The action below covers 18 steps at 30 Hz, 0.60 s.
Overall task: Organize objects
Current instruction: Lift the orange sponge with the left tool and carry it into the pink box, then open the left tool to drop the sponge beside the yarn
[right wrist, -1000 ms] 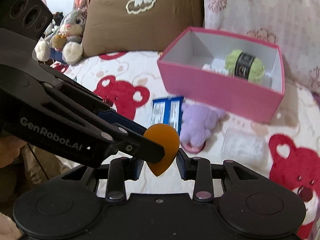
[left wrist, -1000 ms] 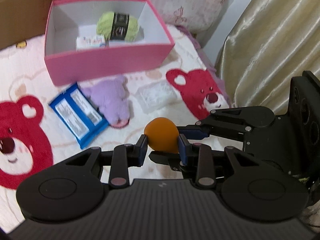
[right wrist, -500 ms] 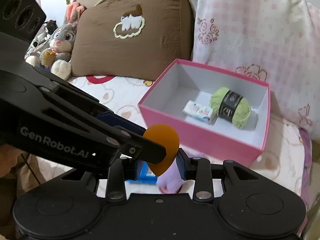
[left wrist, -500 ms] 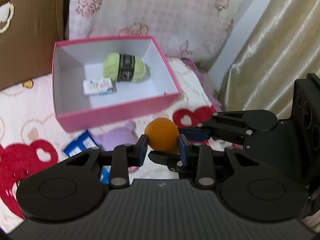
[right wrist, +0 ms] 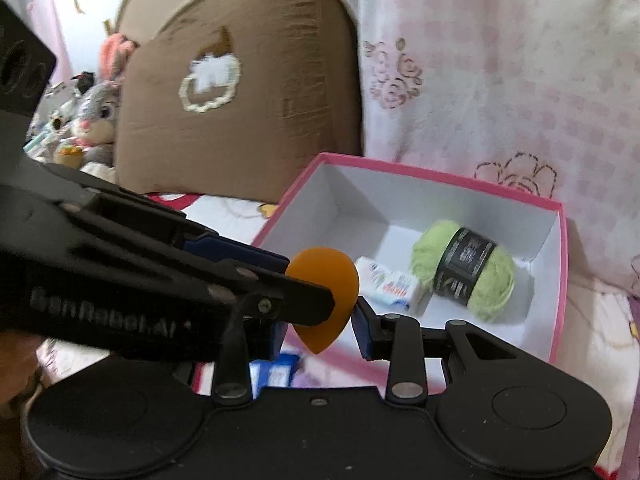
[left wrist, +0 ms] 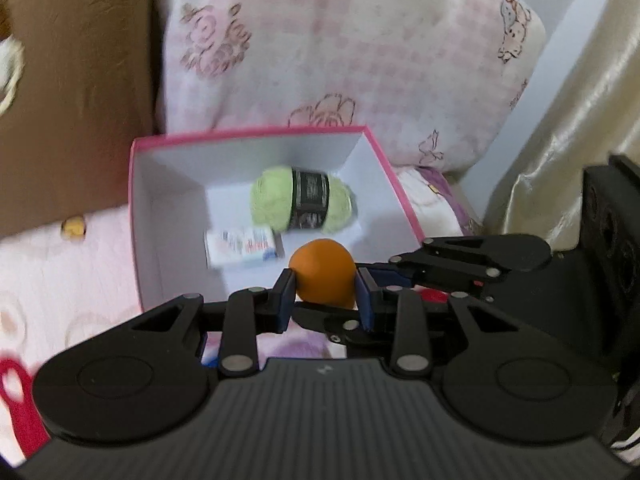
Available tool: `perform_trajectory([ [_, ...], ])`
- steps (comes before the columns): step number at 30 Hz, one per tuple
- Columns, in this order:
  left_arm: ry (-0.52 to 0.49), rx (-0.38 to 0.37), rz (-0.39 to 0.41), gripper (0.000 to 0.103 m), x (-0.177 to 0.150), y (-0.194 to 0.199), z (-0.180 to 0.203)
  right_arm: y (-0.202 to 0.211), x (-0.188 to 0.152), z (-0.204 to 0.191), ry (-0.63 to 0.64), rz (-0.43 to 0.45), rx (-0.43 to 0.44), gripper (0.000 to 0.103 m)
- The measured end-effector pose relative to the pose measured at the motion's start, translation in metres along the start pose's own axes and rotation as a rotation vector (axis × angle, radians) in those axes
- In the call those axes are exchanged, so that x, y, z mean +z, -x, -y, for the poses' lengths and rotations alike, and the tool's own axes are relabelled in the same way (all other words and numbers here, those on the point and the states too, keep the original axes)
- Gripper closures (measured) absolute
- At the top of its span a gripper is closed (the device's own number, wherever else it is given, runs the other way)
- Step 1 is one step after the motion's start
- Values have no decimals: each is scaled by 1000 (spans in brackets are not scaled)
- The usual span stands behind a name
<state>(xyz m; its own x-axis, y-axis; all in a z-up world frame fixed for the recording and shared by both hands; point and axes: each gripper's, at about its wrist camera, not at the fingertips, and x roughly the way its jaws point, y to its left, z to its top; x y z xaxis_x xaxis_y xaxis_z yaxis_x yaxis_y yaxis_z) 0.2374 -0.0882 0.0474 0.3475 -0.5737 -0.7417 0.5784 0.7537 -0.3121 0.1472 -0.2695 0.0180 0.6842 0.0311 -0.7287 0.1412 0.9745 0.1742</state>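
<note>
A: Containers first. What's there?

B: One pink box (left wrist: 394, 184), open top, white inside, on the bear-print bedspread (left wrist: 48, 264). It sits against a pink checked pillow (left wrist: 340, 48), with a brown cushion (right wrist: 240, 92) to the side.

A: Contents?

B: Two items. A skein of green yarn (left wrist: 302, 204) with a dark paper band, lying on its side toward the back. Just in front of it, a small white packet (left wrist: 242, 246) with blue and red print, flat on the box floor. The two look to be touching or nearly so; blur makes it hard to call.

A: Now the grippers.

B: Left gripper (left wrist: 323, 294): blue pads clamped on an orange teardrop sponge (left wrist: 323, 276), one pad on each flank. Sponge is held in the air above the near edge of the box, round end up, point down in the right wrist view (right wrist: 324, 300).

A: And the right?

B: Right gripper (right wrist: 320, 328): jaws part-way apart. The sponge hangs between them, but the right finger (right wrist: 362, 332) stands clear of it. Left finger is hidden behind the other tool, so contact there cannot be told.

A: Anything else?

B: A blue packet (right wrist: 276, 372) low on the bedspread, partly hidden. Plush rabbit (right wrist: 98, 116) far off beside the cushion. Cream curtain (left wrist: 580, 120) at the side.
</note>
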Motion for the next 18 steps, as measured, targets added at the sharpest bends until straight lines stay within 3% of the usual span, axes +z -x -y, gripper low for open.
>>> perform_trajectory([
  [8,85,13,15,75,38,-60,-41,-71,34,33,-56,-52,-23,64],
  [15,147,67,51,79,42,-97,-63,-124,42,54,-133,-109,-31,64],
  [18,213,20,41,79,42,-107,-74,-135,42,54,-129,-112,-54,64],
])
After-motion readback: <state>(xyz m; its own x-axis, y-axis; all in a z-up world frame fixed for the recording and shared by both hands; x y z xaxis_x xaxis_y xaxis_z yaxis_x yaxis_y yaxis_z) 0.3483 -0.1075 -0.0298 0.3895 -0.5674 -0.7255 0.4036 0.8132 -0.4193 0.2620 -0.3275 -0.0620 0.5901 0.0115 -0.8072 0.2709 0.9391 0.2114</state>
